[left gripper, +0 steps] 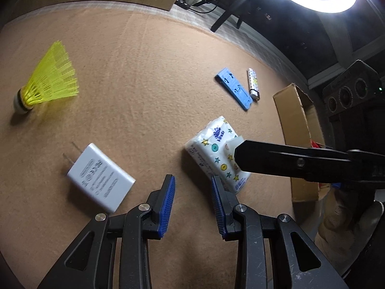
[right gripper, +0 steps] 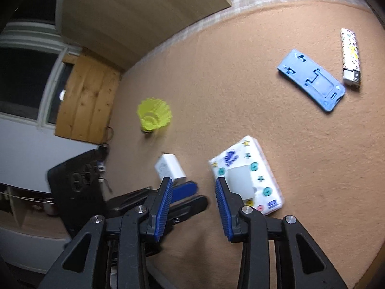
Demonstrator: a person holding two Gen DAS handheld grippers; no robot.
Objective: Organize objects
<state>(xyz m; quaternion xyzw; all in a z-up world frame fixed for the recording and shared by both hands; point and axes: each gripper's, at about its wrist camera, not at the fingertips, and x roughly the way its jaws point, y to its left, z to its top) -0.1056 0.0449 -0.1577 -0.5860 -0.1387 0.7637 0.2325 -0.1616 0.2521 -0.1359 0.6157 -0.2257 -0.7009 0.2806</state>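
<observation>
Your right gripper point(right gripper: 193, 207) shows its two blue ribbed pads point(right gripper: 163, 207) parted by a narrow gap with nothing between them; bare tan felt shows through the gap. Your left gripper point(left gripper: 192, 203) stands the same way, narrow and empty.

Just beyond the right gripper's right-hand pad lies the white plastic-wrapped tissue pack printed with stars and buttons point(right gripper: 245, 175). It sits to the right of the gap, not in line with it, and its near-left edge passes behind that pad; whether the two touch cannot be told. The pack's long axis runs from far-left to near-right, oblique to the line of the fingers.

In the left wrist view the same pack point(left gripper: 216, 154) lies just right of the left gripper's right pad, and the right gripper's black finger reaches over it from the right. Both grippers are near the pack; the right one appears the better placed.

Judgement: to take the pack you would shift the right gripper to the right and open it wider than the pack's short side.

Left of the gap, just beyond, lies the white rectangular wall charger point(right gripper: 169, 168). Farther left lies the yellow plastic shuttlecock point(right gripper: 154, 114). Far right lie the blue flat plastic holder point(right gripper: 312, 82) and the white patterned lighter point(right gripper: 350, 55), side by side on the tan felt mat point(right gripper: 240, 48).
</observation>
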